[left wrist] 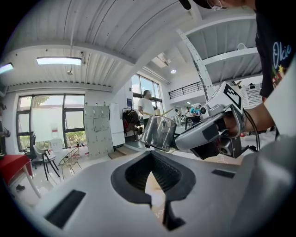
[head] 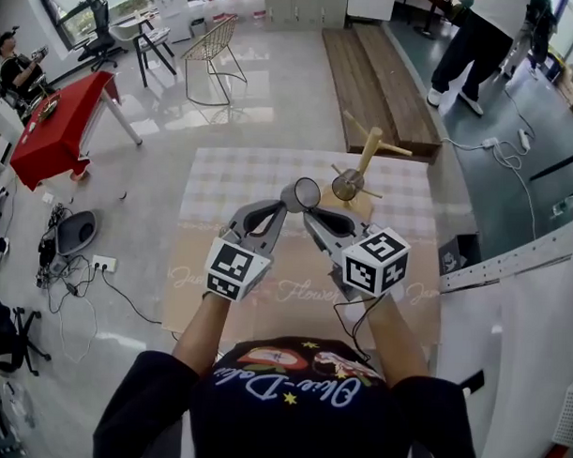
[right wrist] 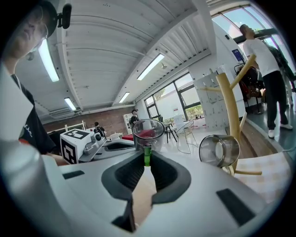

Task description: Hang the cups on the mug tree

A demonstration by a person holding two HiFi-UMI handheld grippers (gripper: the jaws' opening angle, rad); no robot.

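A clear cup (head: 302, 193) with a green handle (right wrist: 147, 155) hangs in the air over the table (head: 222, 184), and my right gripper (head: 311, 216) is shut on that handle. The cup's mouth faces up in the right gripper view (right wrist: 149, 132). My left gripper (head: 281, 207) is just left of the cup, jaws together and empty; its view shows the cup (left wrist: 158, 132) right above its tips (left wrist: 151, 155). Whether it touches the cup I cannot tell. The wooden mug tree (head: 366, 159) stands behind, with a second clear cup (head: 345, 186) hung on a low peg (right wrist: 219, 150).
The table carries a pale checked cloth and a beige sheet. Beyond it lie long wooden planks (head: 376, 76), a wire chair (head: 213, 52) and a red table (head: 60, 122). A person (head: 481, 42) stands at the far right. A white panel (head: 546, 308) rises to my right.
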